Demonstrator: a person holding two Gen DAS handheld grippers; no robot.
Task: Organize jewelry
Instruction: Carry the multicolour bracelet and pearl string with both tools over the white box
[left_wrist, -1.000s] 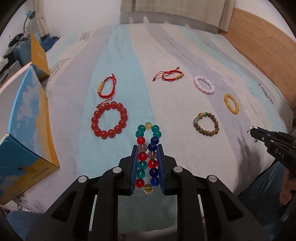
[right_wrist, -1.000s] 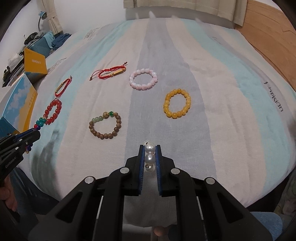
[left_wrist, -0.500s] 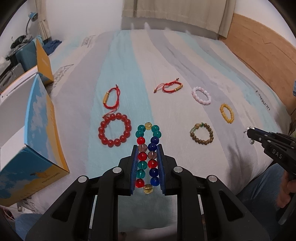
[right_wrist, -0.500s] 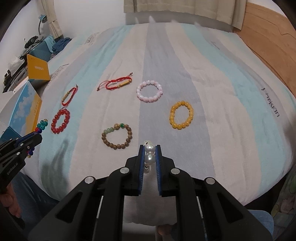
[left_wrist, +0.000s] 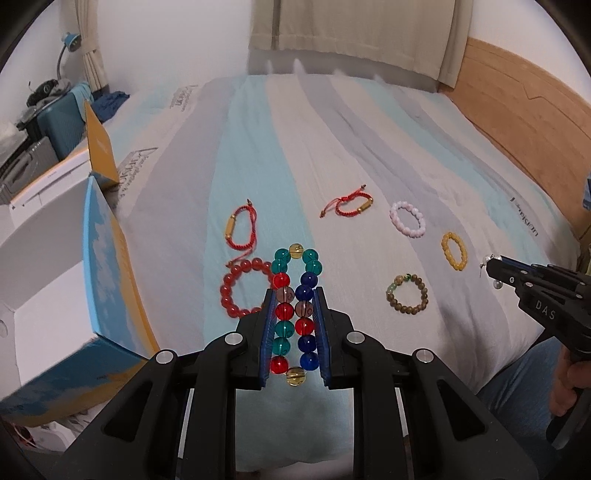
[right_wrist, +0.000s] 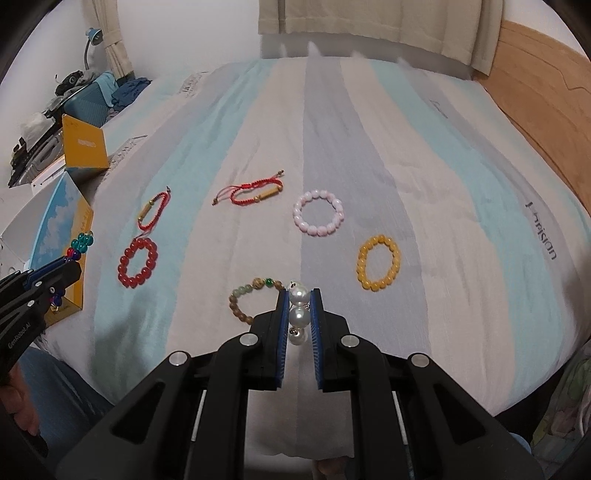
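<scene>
My left gripper (left_wrist: 294, 295) is shut on a multicoloured glass bead bracelet (left_wrist: 295, 306), held above the bed's near edge. My right gripper (right_wrist: 298, 295) is shut on a pearl earring (right_wrist: 298, 306); it also shows in the left wrist view (left_wrist: 493, 264). On the striped bedspread lie a red bead bracelet (right_wrist: 137, 263), two red cord bracelets (right_wrist: 153, 211) (right_wrist: 255, 194), a pink bead bracelet (right_wrist: 318, 218), a yellow bead bracelet (right_wrist: 378, 263) and a brown wooden bead bracelet (right_wrist: 247, 303).
An open blue and yellow cardboard box (left_wrist: 66, 280) stands at the left edge of the bed, flap up (right_wrist: 84, 147). A wooden headboard (left_wrist: 524, 122) runs along the right. Clutter and a lamp (right_wrist: 94, 37) are at the far left.
Both grippers have pulled back and risen from the bed, keeping their holds. The box now fills more of the left wrist view.
</scene>
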